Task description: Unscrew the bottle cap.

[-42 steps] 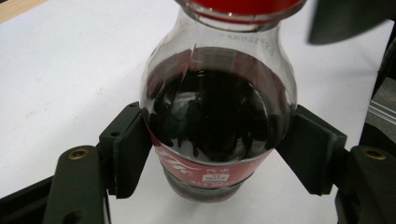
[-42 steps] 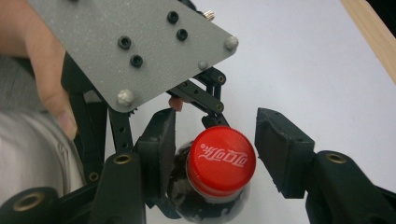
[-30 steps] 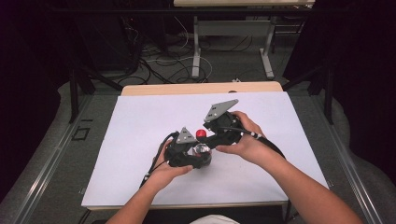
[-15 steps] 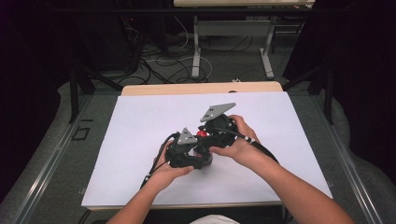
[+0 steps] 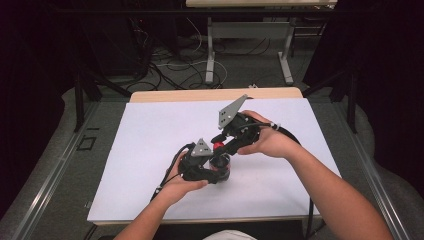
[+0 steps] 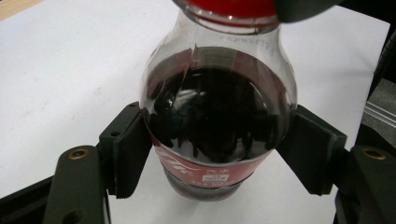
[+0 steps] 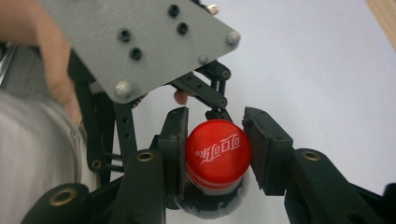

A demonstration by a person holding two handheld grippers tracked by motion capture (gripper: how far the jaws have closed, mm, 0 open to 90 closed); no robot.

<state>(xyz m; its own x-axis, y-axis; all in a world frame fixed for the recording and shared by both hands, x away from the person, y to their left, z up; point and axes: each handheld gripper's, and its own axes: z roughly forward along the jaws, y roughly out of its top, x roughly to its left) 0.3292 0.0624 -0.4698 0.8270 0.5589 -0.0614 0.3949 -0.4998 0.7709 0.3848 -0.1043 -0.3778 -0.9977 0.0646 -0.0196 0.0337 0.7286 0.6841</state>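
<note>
The bottle (image 6: 219,116) stands on the surface (image 5: 140,150), its body clamped by the left hand-held gripper (image 6: 219,154). The right hand-held gripper (image 7: 215,151) has just closed onto the red cap (image 7: 218,153). Twist squarely around the neck while the left holds firm, so the bottle cannot spin.

On the red cap (image 7: 218,154) at the centre of my right gripper view I read white Chinese Coca-Cola script, upside down. In my left gripper view, the bottle (image 6: 219,107) carries a red label band (image 6: 205,171) low in the frame, with white lettering too small to read.
</note>
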